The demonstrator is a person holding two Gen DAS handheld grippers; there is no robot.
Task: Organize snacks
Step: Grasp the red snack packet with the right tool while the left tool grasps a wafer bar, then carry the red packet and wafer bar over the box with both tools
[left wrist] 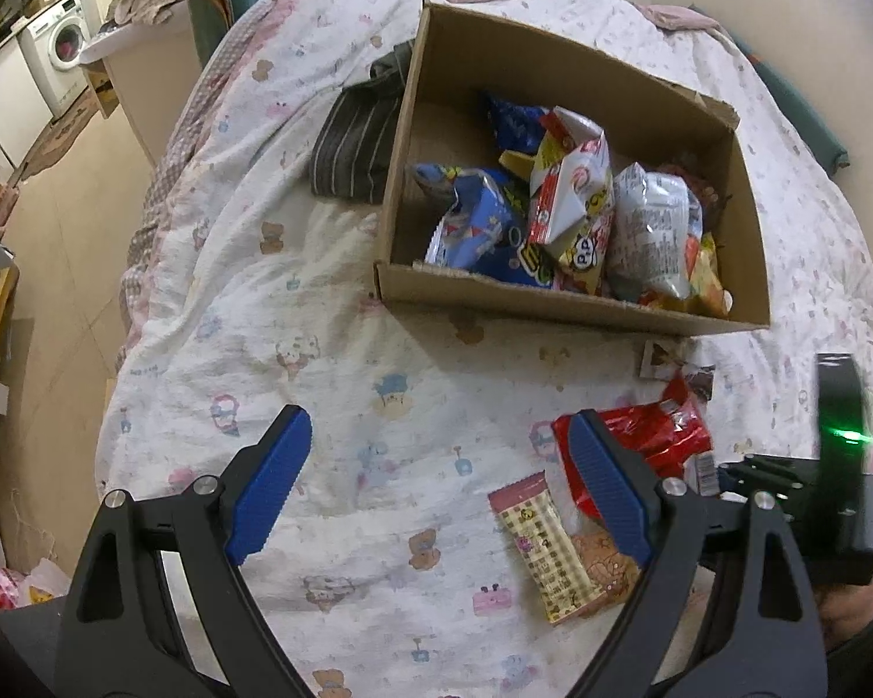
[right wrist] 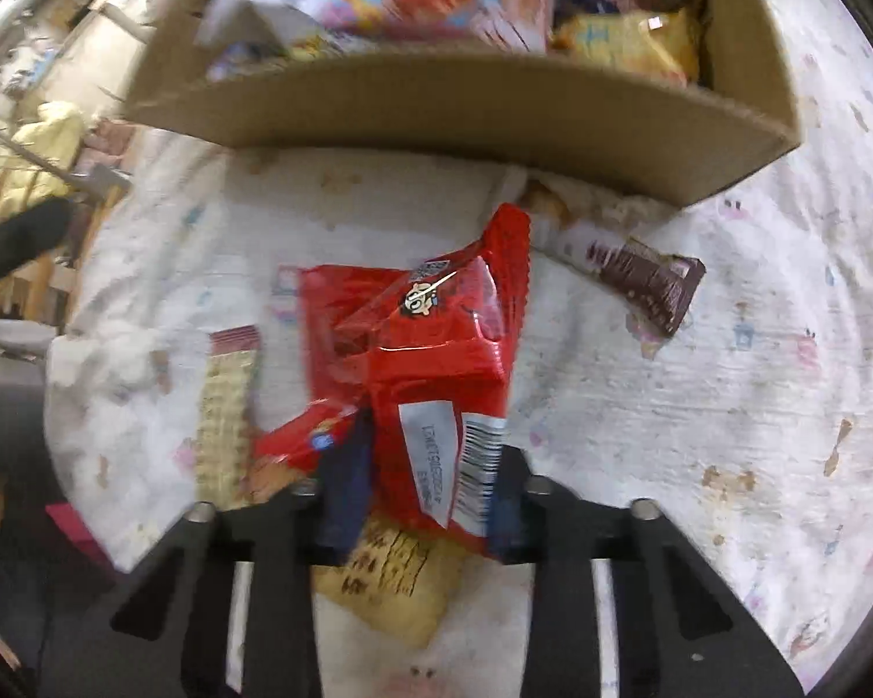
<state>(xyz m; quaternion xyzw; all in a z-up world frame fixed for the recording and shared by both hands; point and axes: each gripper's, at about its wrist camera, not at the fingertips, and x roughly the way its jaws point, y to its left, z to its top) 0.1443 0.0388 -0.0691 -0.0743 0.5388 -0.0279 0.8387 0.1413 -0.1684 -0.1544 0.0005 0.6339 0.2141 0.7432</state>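
On the bed quilt (left wrist: 332, 384), my right gripper (right wrist: 419, 500) clamped the red packet (right wrist: 430, 349); left gripper (left wrist: 436, 494) stood released. Next: lift into the box (left wrist: 559, 302).

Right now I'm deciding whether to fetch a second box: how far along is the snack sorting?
Done: several packets sit in the cardboard box. In hand: the right claw grips a red snack packet. Left: a checkered packet and a brown chocolate packet on the bedspread.
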